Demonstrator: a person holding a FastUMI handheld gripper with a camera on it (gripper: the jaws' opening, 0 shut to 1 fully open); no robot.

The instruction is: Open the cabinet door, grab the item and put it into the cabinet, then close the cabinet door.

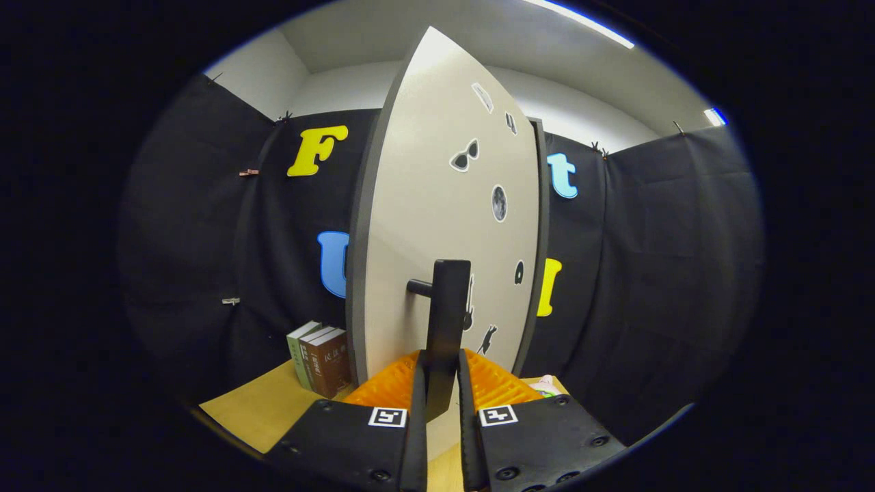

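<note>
Partly hidden, the door handle sits clamped between the tongs.

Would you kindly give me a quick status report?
Gripper shut on black bar handle. White stickered cabinet door swung partly open. Nothing in the way.

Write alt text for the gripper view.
The hand-held gripper is closed on the dark vertical handle of a pale cabinet door decorated with stickers. Upright books stand on the wooden table beside the door.

Cabinet door blocks ahead; books stand left on table.
</note>
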